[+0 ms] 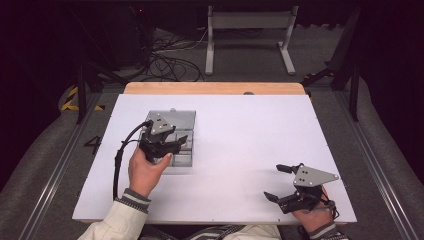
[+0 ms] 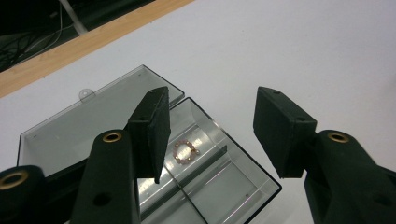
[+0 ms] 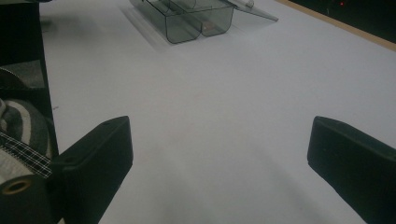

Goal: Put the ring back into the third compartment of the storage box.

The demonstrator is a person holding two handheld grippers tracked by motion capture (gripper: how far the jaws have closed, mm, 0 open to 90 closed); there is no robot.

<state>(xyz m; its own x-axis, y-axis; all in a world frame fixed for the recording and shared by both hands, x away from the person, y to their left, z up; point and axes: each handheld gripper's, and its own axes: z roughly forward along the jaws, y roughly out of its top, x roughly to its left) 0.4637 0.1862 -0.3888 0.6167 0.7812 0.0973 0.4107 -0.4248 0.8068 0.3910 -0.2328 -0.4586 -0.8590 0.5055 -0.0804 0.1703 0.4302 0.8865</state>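
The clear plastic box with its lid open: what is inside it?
A small beaded ring lies in one compartment of the box; the left gripper's fingers cover part of the others.

bg: dark room | grey floor [image 1: 45, 165] w/ cables [image 1: 170, 65] | white frame [image 1: 250, 22]

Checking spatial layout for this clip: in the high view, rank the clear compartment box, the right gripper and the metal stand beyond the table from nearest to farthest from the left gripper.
1. Clear compartment box: directly beneath the left gripper, on the table's left half.
2. Right gripper: near the table's front right corner.
3. Metal stand: on the floor beyond the far edge.
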